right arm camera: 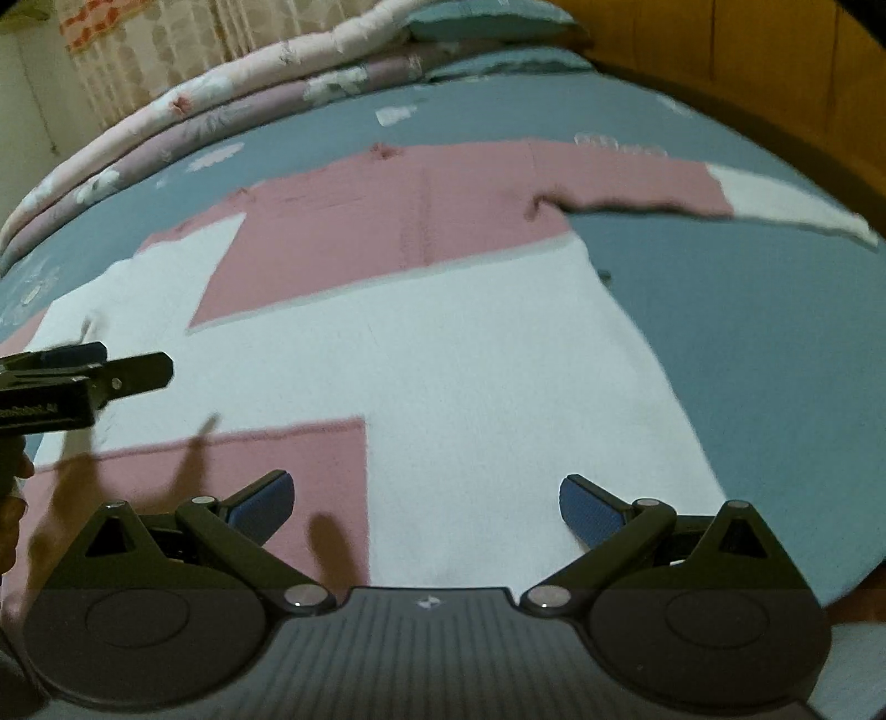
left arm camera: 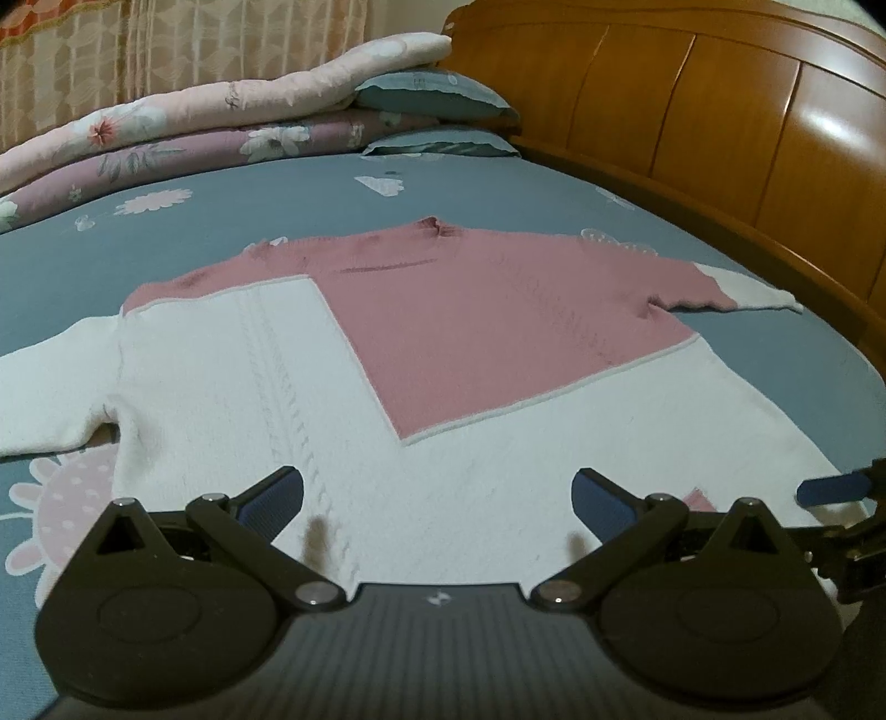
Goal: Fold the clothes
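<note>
A pink and white knit sweater lies flat on the blue bedsheet, neck away from me, both sleeves spread out. It also shows in the right wrist view. My left gripper is open and empty, just above the sweater's near hem on its left half. My right gripper is open and empty above the hem on the right half. The left gripper also shows at the left edge of the right wrist view, and the right gripper's blue pad shows at the right edge of the left wrist view.
The bed has a blue flowered sheet. Folded pink and mauve quilts and two blue pillows lie at the far side. A wooden headboard runs along the right. A curtain hangs behind.
</note>
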### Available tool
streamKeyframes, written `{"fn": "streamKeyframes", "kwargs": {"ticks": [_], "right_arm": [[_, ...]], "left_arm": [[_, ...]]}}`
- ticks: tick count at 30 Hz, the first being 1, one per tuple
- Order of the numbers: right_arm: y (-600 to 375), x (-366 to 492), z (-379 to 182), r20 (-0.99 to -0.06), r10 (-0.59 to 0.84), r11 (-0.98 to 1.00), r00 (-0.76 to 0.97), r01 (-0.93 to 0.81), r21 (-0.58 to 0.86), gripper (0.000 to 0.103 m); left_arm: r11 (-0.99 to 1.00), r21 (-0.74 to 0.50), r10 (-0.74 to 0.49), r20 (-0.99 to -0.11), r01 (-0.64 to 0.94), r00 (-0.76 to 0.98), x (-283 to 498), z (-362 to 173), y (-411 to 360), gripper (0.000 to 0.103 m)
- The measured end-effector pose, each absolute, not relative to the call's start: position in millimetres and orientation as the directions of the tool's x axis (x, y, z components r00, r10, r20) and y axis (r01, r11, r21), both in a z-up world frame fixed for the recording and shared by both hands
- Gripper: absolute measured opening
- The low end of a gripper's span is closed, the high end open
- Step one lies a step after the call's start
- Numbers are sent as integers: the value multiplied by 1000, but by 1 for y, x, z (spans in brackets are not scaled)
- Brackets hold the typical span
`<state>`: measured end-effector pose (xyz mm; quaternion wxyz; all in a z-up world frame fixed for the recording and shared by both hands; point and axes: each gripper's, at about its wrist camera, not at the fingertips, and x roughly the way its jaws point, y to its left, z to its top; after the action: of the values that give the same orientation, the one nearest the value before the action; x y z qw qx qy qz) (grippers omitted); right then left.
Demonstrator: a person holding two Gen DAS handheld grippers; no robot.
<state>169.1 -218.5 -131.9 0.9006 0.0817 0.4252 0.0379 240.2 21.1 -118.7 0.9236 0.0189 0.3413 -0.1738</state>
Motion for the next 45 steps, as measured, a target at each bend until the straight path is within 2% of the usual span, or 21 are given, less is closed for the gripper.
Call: {"fn": "streamKeyframes", "kwargs": {"ticks": [10,16,22,24,34,38,42,45], "right_arm": [[-232,147,-129,-781,116,988,613,5,151,103],[-236,170,-107,-713,133,984,688,-6,178,103],[-254,188,-129,-770,120,974,627,76,213,103],[-264,177,-133,-757,119,970,642,89,228,103],[-276,154,-134,-751,150,967,643,64,248,103],[-280,151,-135,-733,171,962,658,50,270,103],[-286,150,-136,-718,205,955,666,25,296,103],[-286,150,-136,-711,218,957,668,-2,291,103]], "left_arm": [[938,-81,-310,-632,337,710,239,-118,21,102],[939,-78,-305,-636,335,709,240,-120,20,102],[940,-81,-305,-637,332,708,242,-120,22,102],[941,-87,-304,-638,326,707,242,-120,23,102],[942,-58,-281,-675,332,682,243,-139,14,102],[939,26,-242,-658,343,713,236,-146,5,102],[950,-16,-253,-627,312,737,227,-149,11,102],[953,1,-233,-636,303,736,219,-146,11,102]]}}
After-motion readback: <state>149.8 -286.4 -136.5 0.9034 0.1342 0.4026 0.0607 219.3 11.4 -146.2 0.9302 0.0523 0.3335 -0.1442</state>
